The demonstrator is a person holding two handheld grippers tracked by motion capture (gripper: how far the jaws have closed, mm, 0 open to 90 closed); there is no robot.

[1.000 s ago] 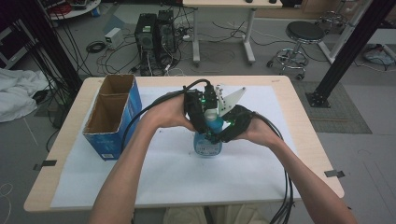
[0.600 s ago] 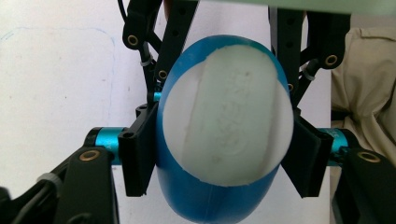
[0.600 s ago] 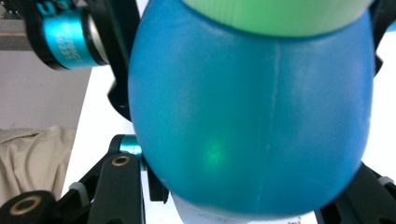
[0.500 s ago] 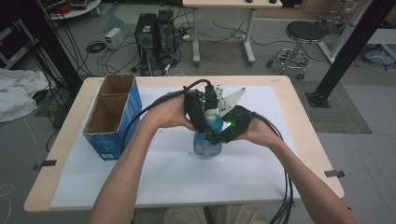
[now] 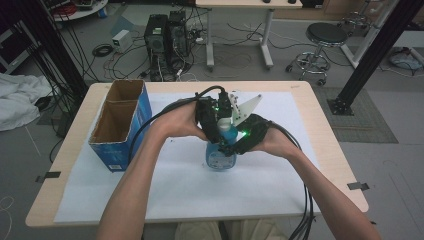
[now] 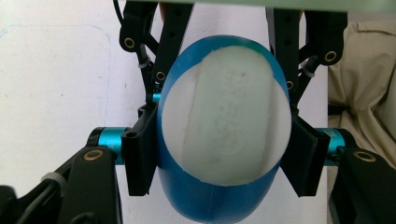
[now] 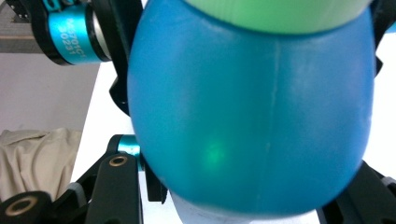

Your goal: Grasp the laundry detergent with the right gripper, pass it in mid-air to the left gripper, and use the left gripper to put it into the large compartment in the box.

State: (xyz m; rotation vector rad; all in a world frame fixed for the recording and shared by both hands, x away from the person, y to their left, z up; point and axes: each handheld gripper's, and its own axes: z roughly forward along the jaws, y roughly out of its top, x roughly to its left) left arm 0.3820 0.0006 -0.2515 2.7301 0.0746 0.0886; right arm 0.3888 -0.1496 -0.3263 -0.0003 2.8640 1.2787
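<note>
High view: both hands meet over the middle of the tabletop, which is covered by a white sheet. The left tongs and the right tongs sit on either side of a blue bottle standing upright on the sheet. The left tongs' jaws have just been closing, with the bottle between them, so the bottle looks newly secured from that side. The right tongs' jaws have just been opening slightly while still around the bottle. An open cardboard box stands near the left edge, well apart from the bottle. The sheet in front of and to the right of the bottle is bare, with open room to move; the trailing cables run off the near edge.

Left gripper view: the left tongs are clamped on the blue bottle, their pads pressing both flanks beside its white label. The other tongs' black linkage shows behind the bottle.

Right gripper view: the blue bottle sits very close, a pale green part above it. The right tongs hug its lower body; their grip seems to be easing, though contact appears to hold. My judgement is that the bottle is being passed to the left side's hold.
</note>
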